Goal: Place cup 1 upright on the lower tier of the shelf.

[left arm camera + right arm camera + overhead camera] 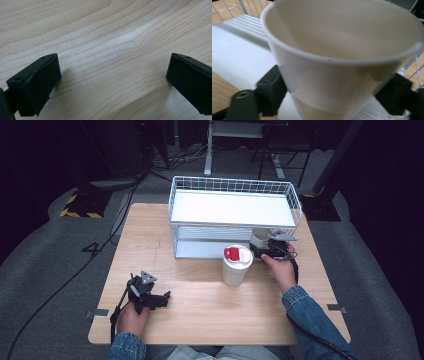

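The right gripper [332, 96] has its fingers [270, 87] grasping a white paper cup [337, 62] between them on the wire rack's [235, 187] lower shelf, prob. to place it, while the left gripper [113, 82] rests w/ fingers released on the worktop [105, 37].

Cup [337, 75] in rack [235, 185] lower shelf (lidded tumbler [236, 265] just before).

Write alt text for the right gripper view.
An open-topped white paper cup stands between the right gripper's two black jaws, on the white lower shelf of a wire rack. Whether the pads press on its sides is unclear. Rack wires and the wooden table show at the edges.
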A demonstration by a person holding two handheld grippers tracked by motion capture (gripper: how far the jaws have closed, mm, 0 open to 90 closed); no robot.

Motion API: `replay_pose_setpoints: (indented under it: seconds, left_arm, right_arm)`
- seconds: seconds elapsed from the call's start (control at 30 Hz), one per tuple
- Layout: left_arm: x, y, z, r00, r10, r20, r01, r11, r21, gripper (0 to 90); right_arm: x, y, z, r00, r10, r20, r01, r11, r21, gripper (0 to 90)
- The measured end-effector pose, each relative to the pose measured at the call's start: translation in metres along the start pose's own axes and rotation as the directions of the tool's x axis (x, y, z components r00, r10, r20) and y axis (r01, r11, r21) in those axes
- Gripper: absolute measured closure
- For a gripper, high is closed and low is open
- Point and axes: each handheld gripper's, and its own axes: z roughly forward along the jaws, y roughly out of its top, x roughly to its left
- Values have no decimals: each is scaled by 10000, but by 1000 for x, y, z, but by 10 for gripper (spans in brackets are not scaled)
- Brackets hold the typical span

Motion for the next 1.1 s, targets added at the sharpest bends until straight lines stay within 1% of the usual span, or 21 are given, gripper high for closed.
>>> replay_pose_setpoints:
  seconds: [0.07,0.1,0.2,0.23,0.3,0.37,0.4,0.47,0.53,0.6,0.67,0.73,0.77,0.83,0.93,1.03,1.1]
  left_arm:
    - [0,0,0,10000,6,-1,-6,10000,-4,0]
    - [0,0,0,10000,-12,-7,12,10000,-12,0]
    - [0,0,0,10000,22,7,-22,10000,-5,0]
    - [0,0,0,10000,7,-2,-7,10000,-9,0]
    - [0,0,0,10000,14,8,-14,10000,-5,0]
    - [0,0,0,10000,13,9,-13,10000,-5,0]
    - [0,0,0,10000,20,8,-20,10000,-5,0]
    - [0,0,0,10000,3,-2,-3,10000,-9,0]
    - [0,0,0,10000,14,13,-14,10000,2,0]
    - [0,0,0,10000,13,12,-13,10000,3,0]
    - [0,0,0,10000,9,16,-9,10000,-1,0]
    - [0,0,0,10000,38,60,-38,10000,63,0]
    - [0,0,0,10000,9,14,-9,10000,32,0]
    - [0,1,0,10000,24,28,-24,10000,28,0]
    - [0,1,0,10000,15,13,-15,10000,21,0]
    - [0,1,0,10000,25,20,-25,10000,26,0]
    - [0,1,0,10000,23,21,-23,10000,27,0]
  right_arm:
    - [0,0,1,10000,2,-36,-3,9999,-167,149]
    - [2,0,3,9999,87,110,-82,9987,-494,146]
    - [2,0,3,9999,84,111,-77,9982,-587,146]
    - [3,1,1,9998,172,133,-162,9973,-714,146]
    - [2,1,1,9997,203,96,-196,9972,-718,146]
    - [3,2,-1,9999,104,95,-95,9956,-933,146]
    - [3,2,-1,9999,104,95,-95,9956,-933,146]
    - [3,4,-5,9998,149,111,-134,9927,-1201,145]
    - [3,5,-6,9998,147,102,-133,9922,-1243,147]
    - [4,5,-8,9998,195,-2,-194,9923,-1226,146]
    - [4,5,-10,9999,149,43,-142,9911,-1323,148]
    - [6,5,-11,9997,84,213,-53,9899,-1418,145]
    - [7,6,-12,9997,35,227,-1,9891,-1469,146]
    - [9,6,-16,9994,6,340,44,9889,-1487,146]
    - [10,6,-18,9996,-10,294,53,9896,-1438,151]
    - [13,5,-22,9994,-6,351,57,9893,-1461,147]
    - [16,4,-24,9988,-130,470,194,9902,-1386,142]
